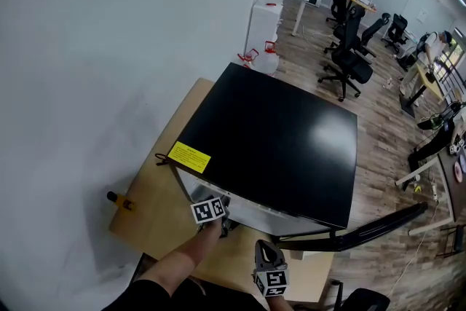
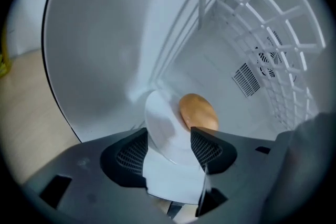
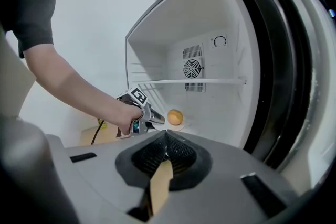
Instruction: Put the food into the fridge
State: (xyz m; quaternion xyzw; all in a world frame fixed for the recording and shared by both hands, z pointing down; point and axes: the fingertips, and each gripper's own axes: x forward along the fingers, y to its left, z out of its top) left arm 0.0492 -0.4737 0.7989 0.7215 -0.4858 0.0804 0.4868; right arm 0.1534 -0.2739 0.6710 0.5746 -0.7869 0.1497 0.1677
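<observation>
- Left gripper (image 2: 169, 135) has let go. Its jaws are spread wide, with the near rim of one white plate (image 2: 164, 122) sitting between them and the pads not squeezing it.
- On that plate, just past the jaws, there's one round orange-brown piece of food (image 2: 198, 112).
- Plate and food sit on the floor of the fridge (image 1: 277, 135). In the right gripper view that's low centre, under the single shelf (image 3: 194, 81).
- Right gripper (image 3: 166, 136) is clenched, jaws tight together, nothing gripped as far as I can see. It sits at the bottom of its own frame, outside the open door (image 3: 286, 65).
- Writing: there's one yellow label (image 1: 189, 156) on the fridge's black top, left of centre in the head view, but the print is too small to read.
- The back wall has one round fan vent (image 3: 192, 67) and a dial mark (image 3: 220, 41) up and to the right of it. No readable text there.
- Each gripper carries one marker cube (image 1: 210, 210) with black-and-white squares, so two in total.
- The fridge stands on a wooden counter (image 1: 156, 211), and there are two water jugs (image 1: 267, 58) at top centre.
</observation>
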